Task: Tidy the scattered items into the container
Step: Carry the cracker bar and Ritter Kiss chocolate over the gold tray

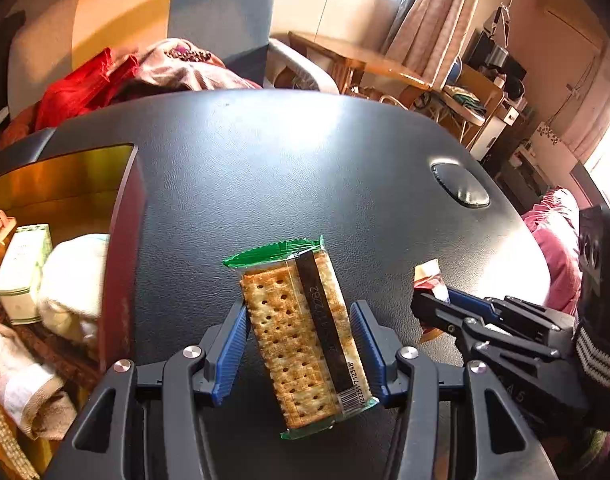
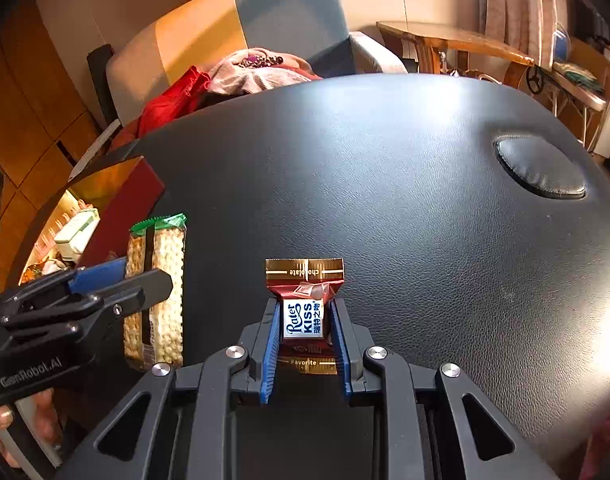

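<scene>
A clear pack of crackers (image 1: 305, 332) with green ends lies between the blue pads of my left gripper (image 1: 301, 312); the pads press both of its long sides. The pack also shows in the right wrist view (image 2: 161, 292), partly behind the left gripper (image 2: 105, 284). My right gripper (image 2: 303, 312) is shut on a small red and gold chocolate packet (image 2: 304, 312) labelled Rater KISS, just above the black surface. In the left wrist view the right gripper (image 1: 433, 300) sits at the right with the packet (image 1: 429, 276) in its tips. The red-walled container (image 1: 123, 248) stands at the left.
The container (image 2: 121, 208) holds a pale green box (image 1: 23, 272), white cloths (image 1: 73, 280) and other items. The black padded table (image 1: 305, 168) has a round dimple (image 1: 461, 184). Clothes (image 1: 105, 76) and an armchair (image 1: 209, 12) lie beyond its far edge.
</scene>
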The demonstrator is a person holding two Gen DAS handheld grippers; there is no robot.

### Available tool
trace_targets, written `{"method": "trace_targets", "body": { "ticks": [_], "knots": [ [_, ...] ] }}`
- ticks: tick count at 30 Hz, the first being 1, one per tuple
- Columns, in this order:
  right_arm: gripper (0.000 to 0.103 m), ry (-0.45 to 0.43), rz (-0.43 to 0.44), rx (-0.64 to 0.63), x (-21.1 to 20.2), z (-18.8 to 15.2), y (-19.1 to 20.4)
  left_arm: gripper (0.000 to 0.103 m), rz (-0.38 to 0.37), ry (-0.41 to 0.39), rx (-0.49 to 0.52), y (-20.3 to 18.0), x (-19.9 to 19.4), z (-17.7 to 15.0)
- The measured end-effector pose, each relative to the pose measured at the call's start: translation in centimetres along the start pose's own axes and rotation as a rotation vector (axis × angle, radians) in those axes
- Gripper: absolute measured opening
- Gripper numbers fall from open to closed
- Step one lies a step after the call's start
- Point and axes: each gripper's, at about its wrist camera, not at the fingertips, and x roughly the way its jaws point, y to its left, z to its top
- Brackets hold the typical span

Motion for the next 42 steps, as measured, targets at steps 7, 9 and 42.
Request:
{"method": "trace_targets", "body": {
  "ticks": [7,9,42],
  "knots": [
    [0.025,-0.041,0.027,-0.051,-1.5,1.2,2.8,0.053,0.015,-0.090,-0.010,1.4,-4.4,0.7],
    [0.025,-0.055,0.048,-0.062,-1.9,1.7,3.8,0.053,0.027,-0.119,-0.018,2.2,-5.8,1.2],
    [0.026,0.082,0.315,-0.404,4.7,3.3,26.3,0.049,0.317,-0.145,-0.275,21.2,-11.7,-0.2]
  ]
}}
